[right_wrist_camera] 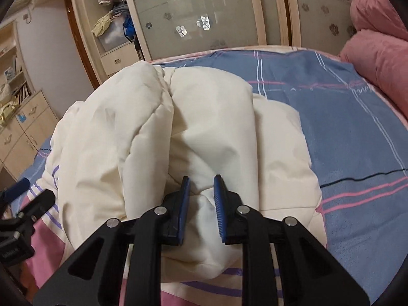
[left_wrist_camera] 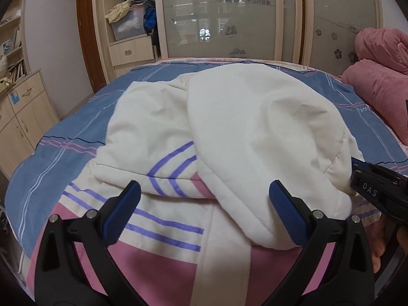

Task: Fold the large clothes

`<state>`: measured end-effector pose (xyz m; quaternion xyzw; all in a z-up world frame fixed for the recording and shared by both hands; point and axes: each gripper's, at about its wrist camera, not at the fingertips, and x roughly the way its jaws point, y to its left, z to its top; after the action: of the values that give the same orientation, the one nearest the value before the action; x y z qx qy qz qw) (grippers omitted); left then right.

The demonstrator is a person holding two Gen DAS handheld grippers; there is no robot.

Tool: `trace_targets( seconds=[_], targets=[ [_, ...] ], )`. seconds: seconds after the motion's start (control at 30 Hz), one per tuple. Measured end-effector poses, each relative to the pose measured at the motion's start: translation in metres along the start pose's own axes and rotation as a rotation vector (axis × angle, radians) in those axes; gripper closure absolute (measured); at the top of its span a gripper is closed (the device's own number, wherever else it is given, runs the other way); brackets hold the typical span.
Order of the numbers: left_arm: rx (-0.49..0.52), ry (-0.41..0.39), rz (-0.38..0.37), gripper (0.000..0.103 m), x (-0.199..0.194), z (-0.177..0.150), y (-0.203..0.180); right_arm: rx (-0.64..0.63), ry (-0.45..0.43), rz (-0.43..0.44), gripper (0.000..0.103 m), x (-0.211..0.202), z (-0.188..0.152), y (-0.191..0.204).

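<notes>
A bulky cream-white padded garment with purple stripes and pink panels (left_wrist_camera: 229,127) lies bunched on the blue plaid bed sheet with pink and white lines (left_wrist_camera: 63,137), near the bed's near edge. Its plain cream side is doubled over on top, and the striped and pink part shows beneath it, closest to the cameras.

The left gripper (left_wrist_camera: 204,211) hovers just above the striped part of the garment. Its jaws stand wide apart, released, with nothing between the blue pads.

The right gripper (right_wrist_camera: 202,209) is at the right-hand end of the garment's cream fold. Its jaws are drawn close together, with a ridge of the cream cloth pinched between the blue pads (right_wrist_camera: 185,204); the left wrist view shows the same gripper biting the edge of that fold.

Beyond the garment, across the bed, stands a beige wardrobe with frosted, flower-patterned sliding doors (left_wrist_camera: 229,12). To the right of the garment a rolled pink fleece blanket (left_wrist_camera: 377,81) lies on the bed. To the garment's left a light wooden cabinet (left_wrist_camera: 23,117) stands against the wall.
</notes>
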<state>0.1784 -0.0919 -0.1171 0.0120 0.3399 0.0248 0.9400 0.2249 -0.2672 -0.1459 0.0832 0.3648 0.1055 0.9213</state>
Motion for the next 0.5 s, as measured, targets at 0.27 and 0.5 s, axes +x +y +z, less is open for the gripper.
trace_targets(
  seconds=[0.27,0.5],
  targets=[
    [0.047,0.095,-0.017,0.002,0.036,-0.02,-0.02,-0.022,0.007,-0.019,0.082,-0.008,-0.006,-0.004],
    [-0.035,0.142,-0.075,0.002,0.077,-0.04,-0.011,0.052,-0.129,-0.035,0.042,-0.037,-0.01,0.004]
  ],
)
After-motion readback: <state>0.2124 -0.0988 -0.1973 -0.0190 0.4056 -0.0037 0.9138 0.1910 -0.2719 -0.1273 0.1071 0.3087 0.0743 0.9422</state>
